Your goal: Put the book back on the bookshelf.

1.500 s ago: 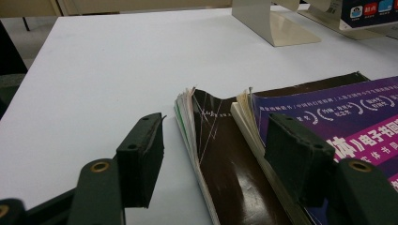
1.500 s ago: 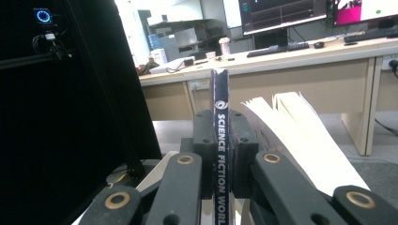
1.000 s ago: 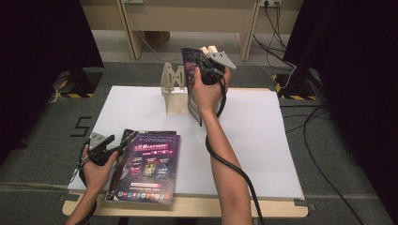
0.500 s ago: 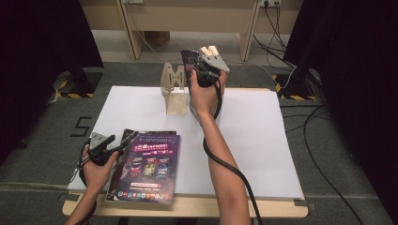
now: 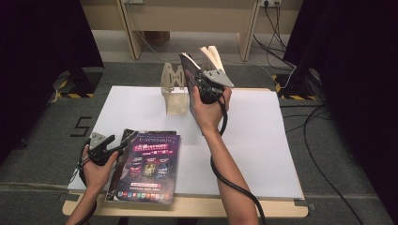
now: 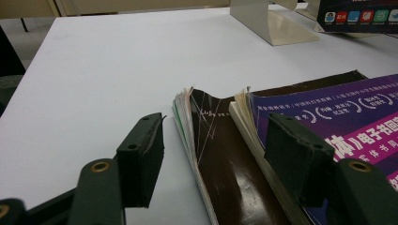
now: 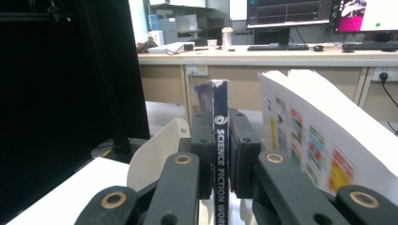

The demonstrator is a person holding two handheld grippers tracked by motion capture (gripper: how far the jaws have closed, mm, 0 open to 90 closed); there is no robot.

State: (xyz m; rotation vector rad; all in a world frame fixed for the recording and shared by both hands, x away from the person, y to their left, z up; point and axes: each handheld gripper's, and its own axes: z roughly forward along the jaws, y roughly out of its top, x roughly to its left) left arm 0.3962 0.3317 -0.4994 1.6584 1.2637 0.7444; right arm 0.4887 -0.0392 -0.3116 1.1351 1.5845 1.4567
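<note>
At the bottom left of the high view, the left tongs rest at the near left of the white tabletop, their jaws apart and empty; in the left gripper view the corners of two stacked books sit between and just beyond the jaws, untouched. The purple book lies flat on the dark book, and the stack's near edge hangs slightly over the tabletop's front edge. To the right of the stack, the tabletop is bare out to its right edge and back to the far edge, with wide room in the lower right and middle right of the frame. Farther up, at upper centre, the right tongs are clamped on the spine of an upright science fiction book, whose jaws have just been easing slightly with the spine between the pads. That book's pages fan open to the right. Just left of it stands the cream bookend, near the tabletop's far edge.
</note>
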